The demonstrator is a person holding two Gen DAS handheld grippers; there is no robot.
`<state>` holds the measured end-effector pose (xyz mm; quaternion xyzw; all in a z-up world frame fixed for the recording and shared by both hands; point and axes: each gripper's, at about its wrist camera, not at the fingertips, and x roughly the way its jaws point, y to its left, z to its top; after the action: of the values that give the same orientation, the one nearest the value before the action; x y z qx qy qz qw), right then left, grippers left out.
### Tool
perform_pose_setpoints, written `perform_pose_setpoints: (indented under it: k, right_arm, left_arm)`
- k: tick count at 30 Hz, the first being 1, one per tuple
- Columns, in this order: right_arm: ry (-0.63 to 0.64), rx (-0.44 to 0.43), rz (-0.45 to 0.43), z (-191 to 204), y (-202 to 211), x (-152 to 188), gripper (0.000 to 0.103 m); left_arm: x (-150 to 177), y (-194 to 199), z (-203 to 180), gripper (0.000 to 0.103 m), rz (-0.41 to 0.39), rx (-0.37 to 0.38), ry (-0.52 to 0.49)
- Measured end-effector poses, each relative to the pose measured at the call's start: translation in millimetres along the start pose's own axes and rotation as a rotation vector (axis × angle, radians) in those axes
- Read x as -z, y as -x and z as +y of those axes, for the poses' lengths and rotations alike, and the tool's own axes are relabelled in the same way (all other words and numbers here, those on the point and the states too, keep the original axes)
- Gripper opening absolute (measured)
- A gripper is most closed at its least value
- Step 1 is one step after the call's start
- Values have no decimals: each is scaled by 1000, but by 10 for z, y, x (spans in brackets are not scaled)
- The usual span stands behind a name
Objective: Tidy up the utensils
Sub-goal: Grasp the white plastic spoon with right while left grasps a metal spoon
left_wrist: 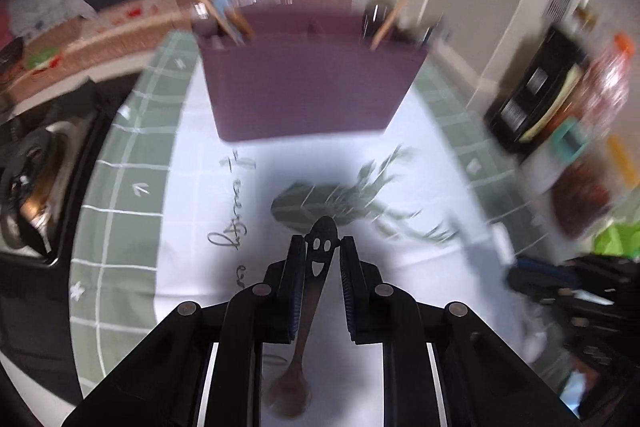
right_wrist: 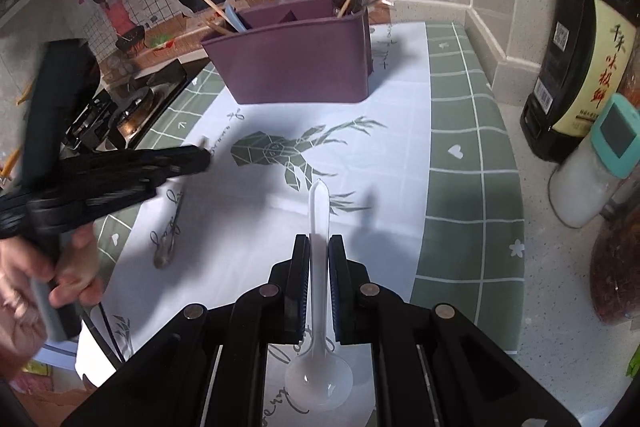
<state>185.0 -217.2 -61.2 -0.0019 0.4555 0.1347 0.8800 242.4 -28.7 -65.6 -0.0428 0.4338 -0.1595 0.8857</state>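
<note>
A purple utensil holder [left_wrist: 312, 75] [right_wrist: 296, 63] stands on the tablecloth ahead, with chopsticks and spoons sticking out. My left gripper [left_wrist: 320, 247] is shut on a dark metal spoon [left_wrist: 318, 267] with a smiley-face handle end, bowl hanging toward the camera, above the cloth. In the right wrist view the left gripper [right_wrist: 200, 157] shows at the left, blurred. My right gripper [right_wrist: 319, 247] is shut on a white plastic spoon [right_wrist: 319, 307], handle pointing forward, bowl near the camera.
A white and green tablecloth [right_wrist: 460, 147] covers the counter. A gas stove [right_wrist: 132, 111] is at the left. A dark sauce bottle [right_wrist: 576, 59] and a white shaker [right_wrist: 588, 179] stand at the right. A spoon-shaped shadow [right_wrist: 168, 247] lies on the cloth.
</note>
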Motion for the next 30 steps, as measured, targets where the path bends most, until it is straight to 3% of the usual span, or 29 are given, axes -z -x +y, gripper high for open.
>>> perform_pose_setpoints:
  k: [4, 9, 30]
  right_arm:
    - [9, -2, -23, 45, 83, -18, 8]
    - [36, -14, -57, 132, 196, -52, 8]
    - [37, -37, -96, 163, 341, -123, 8]
  left_arm:
    - [36, 406, -74, 18, -108, 2, 10]
    - [44, 707, -117, 18, -165, 14, 19]
    - [45, 920, -207, 17, -199, 7, 9]
